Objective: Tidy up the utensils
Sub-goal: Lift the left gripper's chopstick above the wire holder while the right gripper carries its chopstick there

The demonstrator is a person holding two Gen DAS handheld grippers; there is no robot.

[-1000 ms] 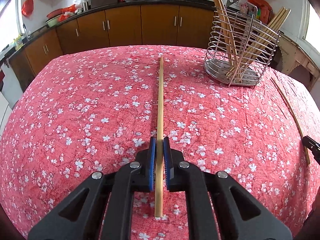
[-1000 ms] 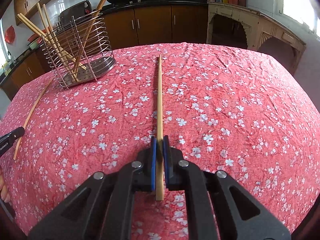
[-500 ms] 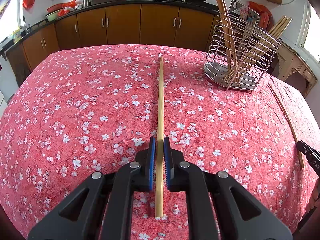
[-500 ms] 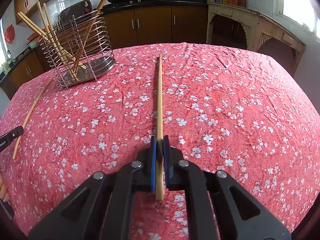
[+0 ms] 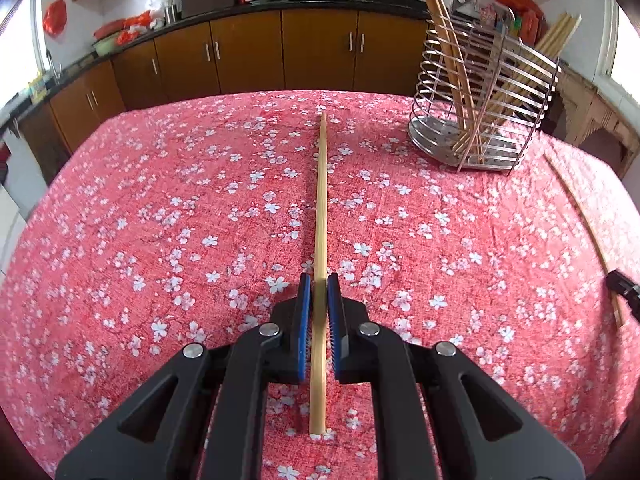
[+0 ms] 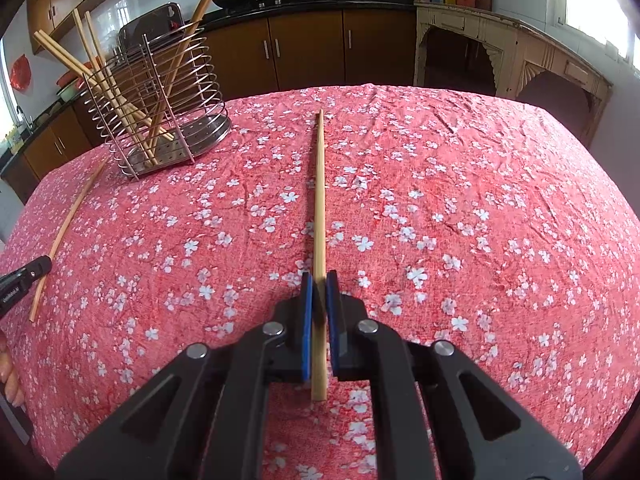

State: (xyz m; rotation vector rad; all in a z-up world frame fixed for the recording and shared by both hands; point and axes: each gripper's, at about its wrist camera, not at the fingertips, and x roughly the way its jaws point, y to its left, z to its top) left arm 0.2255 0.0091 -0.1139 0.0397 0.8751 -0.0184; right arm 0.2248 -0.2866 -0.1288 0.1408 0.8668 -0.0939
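In the left wrist view, the left gripper [image 5: 320, 292] has its fingers [image 5: 304, 320] clamped on a chopstick [image 5: 321, 216]. The stick runs straight between the blue pads toward 12 o'clock, its blunt end sticking out behind the fingers toward 6 o'clock and its thin tip far out over the red flowered cloth [image 5: 160, 220] of the worktop. At 3 o'clock, near the cloth's edge, the black tip of the other gripper shows beside its own stick. Farther off, at 1 o'clock, stands a wire holder [image 5: 484, 108] with several chopsticks leaning inside it.

In the right wrist view, the right gripper [image 6: 319, 292] likewise has its fingers [image 6: 306, 320] closed tight on a second chopstick [image 6: 319, 200], which lies along the gap and points to 12 o'clock, with a short butt end behind the pads. At 9 o'clock the left gripper's black tip meets its chopstick. The wire holder sits farther away at 10 o'clock.
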